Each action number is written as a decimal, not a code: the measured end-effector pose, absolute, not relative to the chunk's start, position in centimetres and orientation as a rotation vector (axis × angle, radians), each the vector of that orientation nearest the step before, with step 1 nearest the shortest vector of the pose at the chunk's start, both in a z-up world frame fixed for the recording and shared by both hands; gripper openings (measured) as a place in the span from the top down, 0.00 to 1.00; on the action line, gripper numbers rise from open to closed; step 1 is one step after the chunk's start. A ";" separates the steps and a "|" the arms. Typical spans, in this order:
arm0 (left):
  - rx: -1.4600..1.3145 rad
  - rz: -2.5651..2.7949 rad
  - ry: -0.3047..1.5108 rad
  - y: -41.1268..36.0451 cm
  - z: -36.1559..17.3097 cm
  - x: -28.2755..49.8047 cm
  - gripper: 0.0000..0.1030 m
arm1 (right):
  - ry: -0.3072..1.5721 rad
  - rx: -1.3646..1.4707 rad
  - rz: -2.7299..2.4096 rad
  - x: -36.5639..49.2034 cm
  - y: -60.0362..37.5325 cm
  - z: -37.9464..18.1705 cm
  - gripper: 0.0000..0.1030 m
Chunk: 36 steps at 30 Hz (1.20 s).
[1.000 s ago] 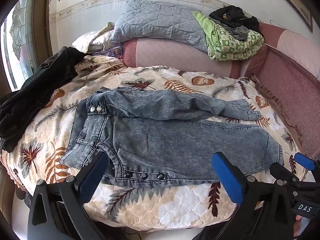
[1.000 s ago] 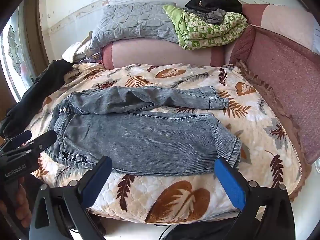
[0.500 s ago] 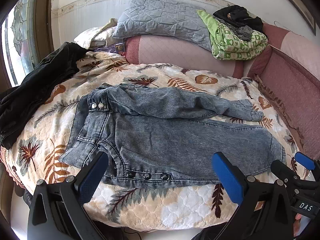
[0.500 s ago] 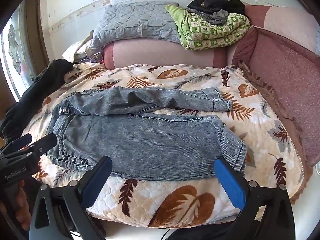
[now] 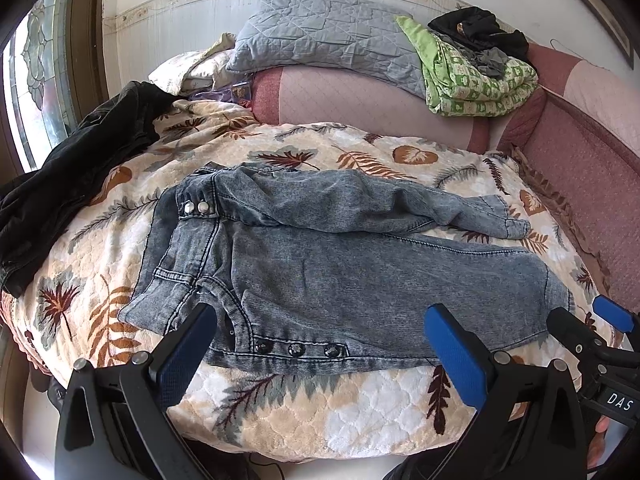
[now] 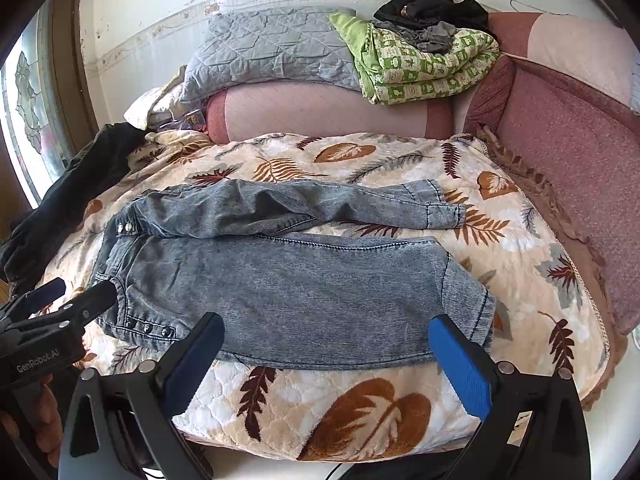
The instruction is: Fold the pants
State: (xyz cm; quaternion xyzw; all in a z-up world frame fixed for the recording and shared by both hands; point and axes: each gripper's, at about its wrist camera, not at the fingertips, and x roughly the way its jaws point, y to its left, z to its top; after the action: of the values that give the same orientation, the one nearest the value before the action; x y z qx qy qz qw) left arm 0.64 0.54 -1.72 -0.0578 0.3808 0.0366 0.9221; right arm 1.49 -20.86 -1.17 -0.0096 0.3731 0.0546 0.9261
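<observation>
Pants [image 5: 320, 268], grey washed denim, lie flat on the bed [image 5: 360, 412] over a leaf-print quilt, waistband toward the window side, hems toward the pink padded rail [image 5: 580, 168]. Legs are split: near leg spread smooth, far leg bunched and angled away from it. Likely laid out so one leg can go over the other first.

Left claw [image 5: 320, 344] hovers at the near edge, wide, nothing in it, lined up with the waist end and the row of studs [image 5: 296, 348]. Right claw [image 6: 326, 354] also wide and empty, set nearer the hem of the near leg. Neither touches cloth. One at each end reads as readiness to lift the long side evenly, so the denim does not sag or twist.

Black garment [image 5: 72, 168] heaped at the left edge, just beside the waistband but apart from it. Grey pillow [image 5: 320, 40] and green blanket [image 5: 480, 76] stacked at the headboard, well clear.

No fold made yet.
</observation>
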 end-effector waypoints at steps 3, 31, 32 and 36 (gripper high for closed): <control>-0.118 0.079 0.783 0.6 -1.7 0.6 0.00 | 0.763 -0.020 0.114 1.5 -20.8 -1.1 0.00; -0.123 0.083 0.795 0.9 -1.7 0.8 0.00 | 0.759 -0.027 0.125 2.0 -20.4 -0.6 0.00; -0.123 0.081 0.795 0.9 -1.7 0.8 0.00 | 0.759 -0.028 0.125 2.1 -20.4 -0.6 0.00; -0.124 0.083 0.795 0.9 -1.7 0.8 0.00 | 0.761 -0.027 0.127 2.1 -20.3 -0.6 0.00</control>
State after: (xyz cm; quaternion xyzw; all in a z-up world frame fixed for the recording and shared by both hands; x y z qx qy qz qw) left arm 0.78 0.93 -1.72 -0.0601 0.3870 0.0404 0.9192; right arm 2.14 -20.34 -0.63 -0.0131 0.3713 0.0620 0.9264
